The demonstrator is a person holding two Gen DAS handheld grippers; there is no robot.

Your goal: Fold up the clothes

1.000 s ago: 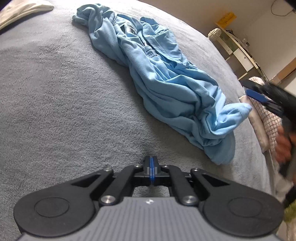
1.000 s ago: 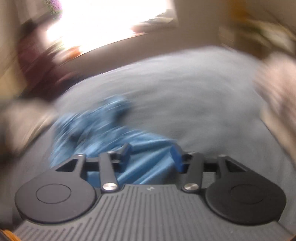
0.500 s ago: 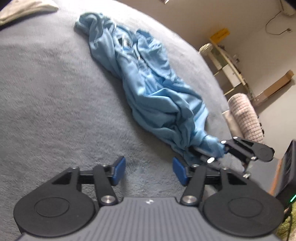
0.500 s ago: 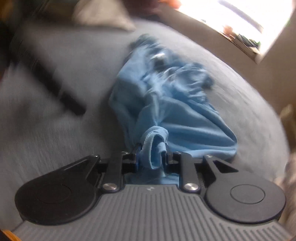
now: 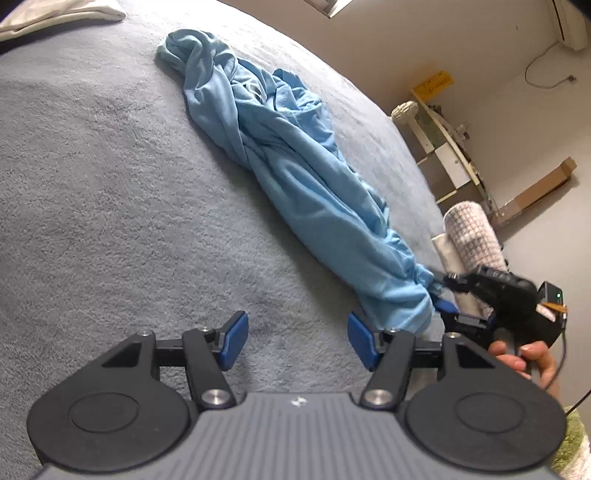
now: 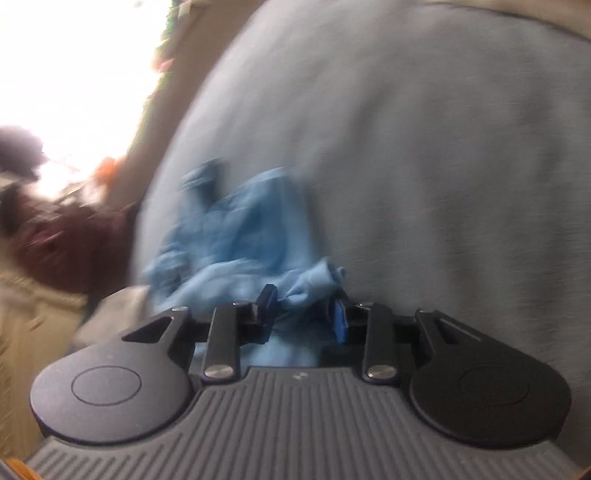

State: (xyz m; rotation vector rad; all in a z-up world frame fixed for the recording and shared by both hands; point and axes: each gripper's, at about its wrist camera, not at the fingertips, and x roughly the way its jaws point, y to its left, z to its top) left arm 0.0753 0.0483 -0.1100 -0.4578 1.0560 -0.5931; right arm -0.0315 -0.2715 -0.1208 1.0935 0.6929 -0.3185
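Observation:
A light blue shirt (image 5: 295, 177) lies bunched into a long twisted strip across the grey blanket (image 5: 92, 184) of a bed. My left gripper (image 5: 293, 339) is open just above the blanket with nothing between its blue pads; the shirt's near end lies beside its right pad. My right gripper (image 5: 445, 290), held by a hand (image 5: 524, 358) at the bed's right edge, has the shirt's near end in it. In the blurred right wrist view the shirt (image 6: 240, 236) is bunched between the jaws of that gripper (image 6: 304, 306), which are opening, and the cloth still fills the gap.
A white pillow (image 5: 55, 14) lies at the far left of the bed. Past the right edge stand a rolled checked towel (image 5: 472, 229), a white shelf unit (image 5: 443, 147) and a cardboard box (image 5: 535, 188). A bright window (image 6: 74, 55) is beyond the bed.
My left gripper went from shut to open. My right gripper came in, closed on the shirt's near end and drew it toward the bed's right edge, stretching the shirt longer; its view has rolled.

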